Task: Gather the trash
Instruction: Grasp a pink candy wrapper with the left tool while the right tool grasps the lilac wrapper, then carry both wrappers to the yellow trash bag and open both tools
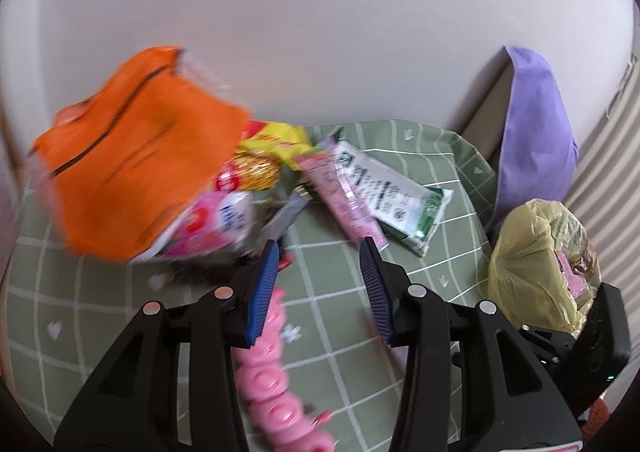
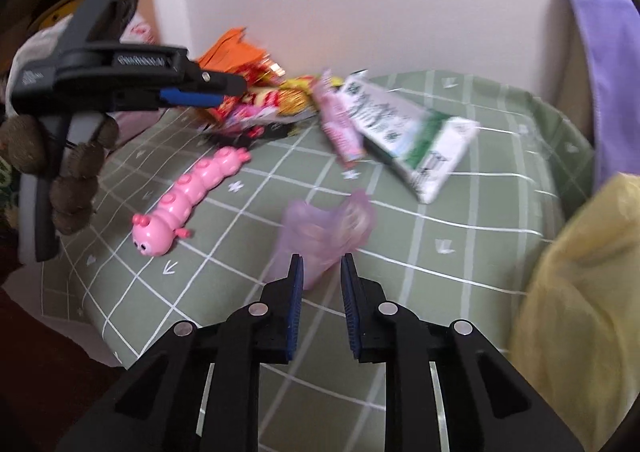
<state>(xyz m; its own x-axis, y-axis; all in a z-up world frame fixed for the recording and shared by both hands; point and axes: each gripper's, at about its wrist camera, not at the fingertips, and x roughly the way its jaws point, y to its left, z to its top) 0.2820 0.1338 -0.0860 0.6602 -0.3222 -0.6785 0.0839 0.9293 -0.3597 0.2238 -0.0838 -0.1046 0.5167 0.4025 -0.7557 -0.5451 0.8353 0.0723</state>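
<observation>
Snack wrappers lie piled on a green checked cushion (image 1: 340,284) by the wall: an orange bag (image 1: 132,155), a yellow packet (image 1: 276,139), a pink wrapper (image 1: 344,191) and a white and green pack (image 1: 388,191). My left gripper (image 1: 320,256) is open and empty just in front of the pile. It shows from the side in the right wrist view (image 2: 192,95). My right gripper (image 2: 320,268) is open, with a crumpled purple plastic wrapper (image 2: 324,232) right at its fingertips; the jaws stand apart and whether they touch it is unclear. The same pack (image 2: 404,135) lies beyond.
A yellow plastic bag (image 1: 536,264) with trash in it sits at the right, also at the right edge of the right wrist view (image 2: 580,312). A pink caterpillar toy (image 2: 188,199) lies on the cushion's left part. A purple pillow (image 1: 536,131) leans against the wall.
</observation>
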